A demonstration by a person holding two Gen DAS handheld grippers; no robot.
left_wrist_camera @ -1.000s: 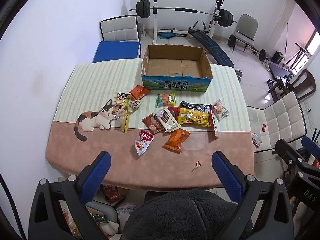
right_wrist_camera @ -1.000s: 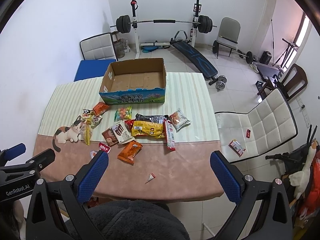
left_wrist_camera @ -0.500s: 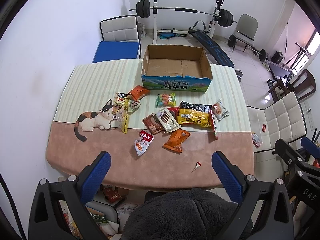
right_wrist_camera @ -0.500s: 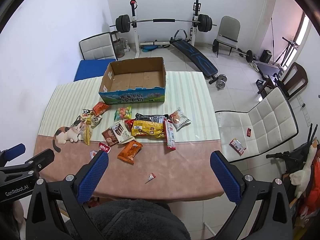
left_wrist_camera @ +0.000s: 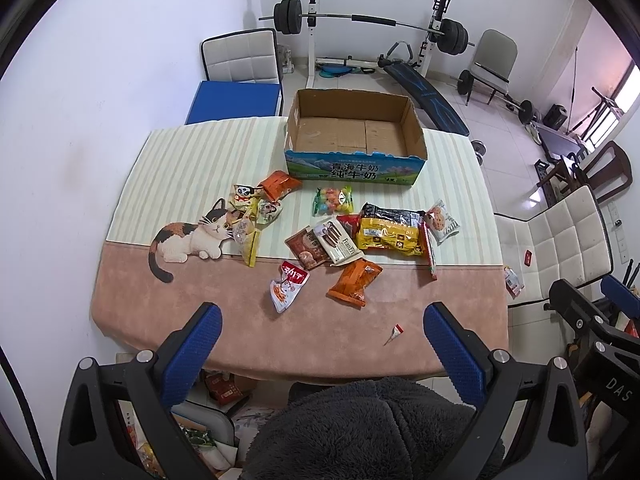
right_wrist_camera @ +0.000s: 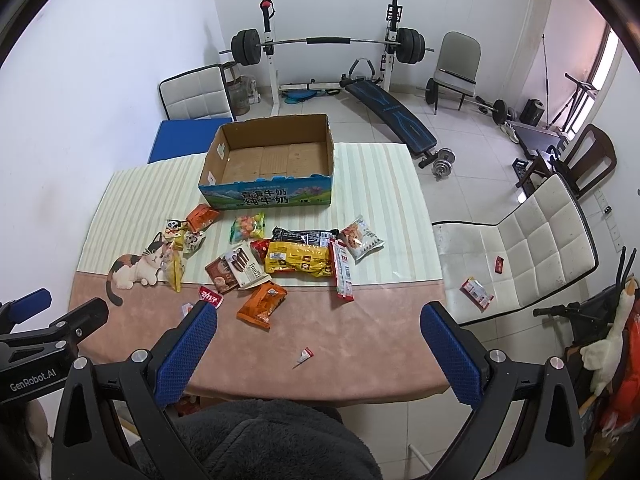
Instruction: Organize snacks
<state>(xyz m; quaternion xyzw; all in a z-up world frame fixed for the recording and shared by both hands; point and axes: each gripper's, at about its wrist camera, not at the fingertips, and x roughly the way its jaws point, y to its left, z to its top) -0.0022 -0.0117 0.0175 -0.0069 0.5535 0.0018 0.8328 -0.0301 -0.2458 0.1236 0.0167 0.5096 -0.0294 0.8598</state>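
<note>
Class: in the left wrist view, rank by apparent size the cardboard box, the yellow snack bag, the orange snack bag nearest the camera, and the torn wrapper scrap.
1. cardboard box
2. yellow snack bag
3. orange snack bag
4. torn wrapper scrap

Assorted snack packets scattered flat on table, before empty open cardboard box.

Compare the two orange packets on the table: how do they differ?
The orange packet near the box lies on the striped part of the cloth, touching the cluster of small snacks by the printed cat. The orange packet near the table's front lies on the pink part, looks larger, and touches the biscuit packet. Both lie flat, unheld.
</note>
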